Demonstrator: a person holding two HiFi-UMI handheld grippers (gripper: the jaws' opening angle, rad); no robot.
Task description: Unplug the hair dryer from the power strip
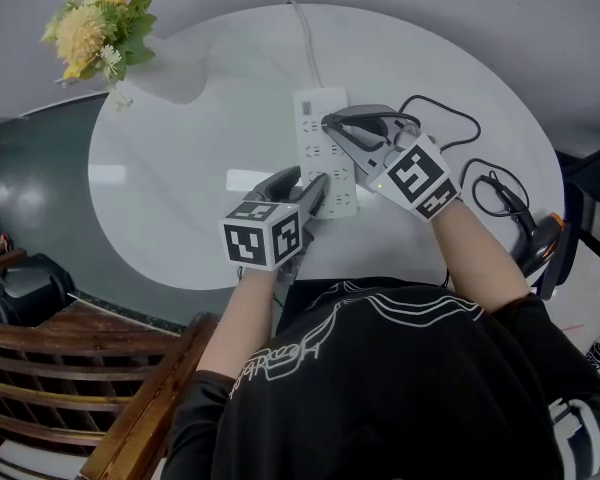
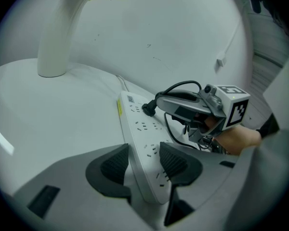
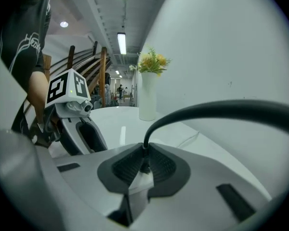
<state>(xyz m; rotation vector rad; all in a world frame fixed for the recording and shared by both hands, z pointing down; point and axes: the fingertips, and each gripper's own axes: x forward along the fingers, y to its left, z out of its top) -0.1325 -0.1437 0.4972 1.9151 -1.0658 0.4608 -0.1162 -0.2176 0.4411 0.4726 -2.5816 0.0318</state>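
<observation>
Pinching stiff plug [image 2: 149, 109], not limp cord [image 3: 207, 110], in right tongs [image 3: 144, 163]; clamping light, probably slippery power strip [image 1: 315, 128] in left tongs [image 2: 144, 163].

The long white plastic power strip [image 1: 315, 133] lies flat on the round white table [image 1: 180, 168]. Its near end is clamped between the jaws of the left gripper [image 1: 318, 194], and its own white lead [image 1: 305, 43] runs off the far end. A small black plug [image 2: 149, 109] sits at a socket near that far end, pinched by the right gripper [image 1: 331, 122]. The plug's black cord [image 1: 450, 108] arcs up and loops across the tabletop toward the dark, orange-trimmed hair dryer [image 1: 536, 240] at the table's right edge.
</observation>
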